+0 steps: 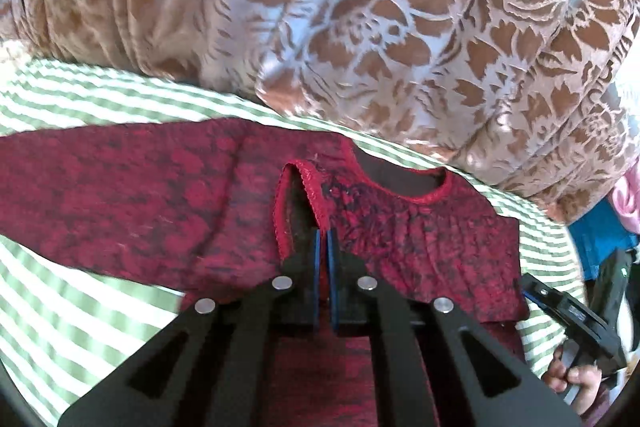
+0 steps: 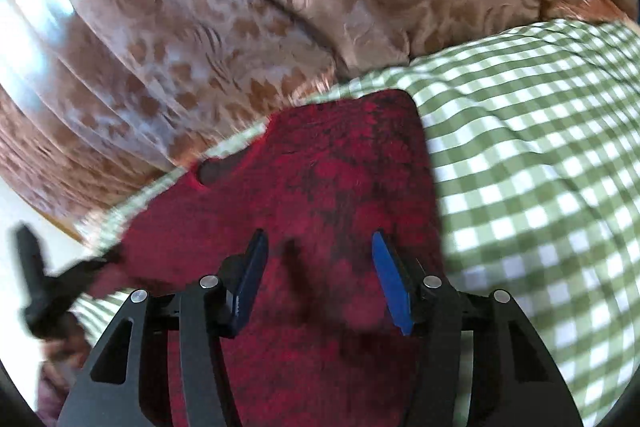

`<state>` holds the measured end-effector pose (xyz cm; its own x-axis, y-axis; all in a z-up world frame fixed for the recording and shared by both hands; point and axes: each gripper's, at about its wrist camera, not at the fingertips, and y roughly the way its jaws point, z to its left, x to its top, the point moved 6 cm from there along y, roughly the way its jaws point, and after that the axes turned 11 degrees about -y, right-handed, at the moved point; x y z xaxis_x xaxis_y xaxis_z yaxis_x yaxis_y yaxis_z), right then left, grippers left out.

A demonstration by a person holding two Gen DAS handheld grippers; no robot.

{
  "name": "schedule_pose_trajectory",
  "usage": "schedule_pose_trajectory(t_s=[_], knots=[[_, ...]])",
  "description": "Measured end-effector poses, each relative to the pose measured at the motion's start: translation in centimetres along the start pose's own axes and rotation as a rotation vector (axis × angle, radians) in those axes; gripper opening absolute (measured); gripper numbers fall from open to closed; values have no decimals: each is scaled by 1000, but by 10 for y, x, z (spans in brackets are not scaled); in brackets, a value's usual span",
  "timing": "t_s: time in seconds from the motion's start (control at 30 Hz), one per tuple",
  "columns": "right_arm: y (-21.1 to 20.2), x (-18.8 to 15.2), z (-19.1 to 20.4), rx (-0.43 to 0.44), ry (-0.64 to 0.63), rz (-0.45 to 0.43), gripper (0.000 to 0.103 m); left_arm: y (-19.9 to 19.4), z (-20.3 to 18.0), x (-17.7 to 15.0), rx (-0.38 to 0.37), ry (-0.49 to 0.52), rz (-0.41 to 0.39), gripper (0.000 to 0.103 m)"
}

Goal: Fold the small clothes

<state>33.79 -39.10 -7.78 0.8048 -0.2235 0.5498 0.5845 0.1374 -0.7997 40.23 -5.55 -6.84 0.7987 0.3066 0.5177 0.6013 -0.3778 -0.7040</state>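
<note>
Red-and-black patterned knit, a small long-sleeved top (image 1: 400, 227), lies spread on a green-and-white checked cloth (image 1: 80, 307) that covers the surface beneath it. Behind the cloth hangs a brown curtain (image 1: 400, 27) with a pale floral pattern. In the left wrist view the neckline (image 1: 404, 183) faces the curtain, one sleeve (image 1: 100, 195) runs out flat to the left, and a second sleeve end with a scalloped red cuff (image 1: 312, 195) is folded in over the chest. The left claw (image 1: 322, 239) has its blue pads almost together, pinching that cuff edge. At the right border of the same view, a hand (image 1: 576, 383) grips a black tool, the other claw's body (image 1: 576, 311), near blue (image 1: 600, 239) and pink fabric (image 1: 628, 199). In the right wrist view the image is motion-blurred: the right claw (image 2: 320, 275) stands wide open above the red top (image 2: 340, 187), its blue pads (image 2: 394, 283) well apart and holding nothing; whether they touch the fabric cannot be told. The garment's upper corner (image 2: 396, 107) lies against the checked cloth (image 2: 540, 187), and the left tool (image 2: 48, 283) shows as a dark blur at the left edge.
</note>
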Motion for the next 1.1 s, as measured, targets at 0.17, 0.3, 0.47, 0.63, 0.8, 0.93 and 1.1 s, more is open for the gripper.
schedule_pose_trajectory(t_s=[0.17, 0.3, 0.47, 0.63, 0.8, 0.93, 1.1], knots=[[34, -10, 3, -115, -82, 14, 56, 23, 26, -11, 124, 23, 23, 3], [38, -14, 17, -176, -185, -11, 68, 42, 38, -29, 186, 41, 45, 13], [39, -12, 18, -191, -204, -8, 73, 17, 48, -24, 121, -19, 29, 47], [39, -12, 17, -206, -214, 0, 74, -17, 79, -18, 112, -149, -13, 65], [22, -12, 25, -237, -200, 12, 92, -53, 133, -15, 79, -288, -63, 64], [-1, -35, 60, -153, -233, -9, 97, -80, 185, -13, 89, -387, -115, 73], [-7, -86, 106, -47, -336, 61, 97, -115, 261, -13, 160, -532, -174, 79]])
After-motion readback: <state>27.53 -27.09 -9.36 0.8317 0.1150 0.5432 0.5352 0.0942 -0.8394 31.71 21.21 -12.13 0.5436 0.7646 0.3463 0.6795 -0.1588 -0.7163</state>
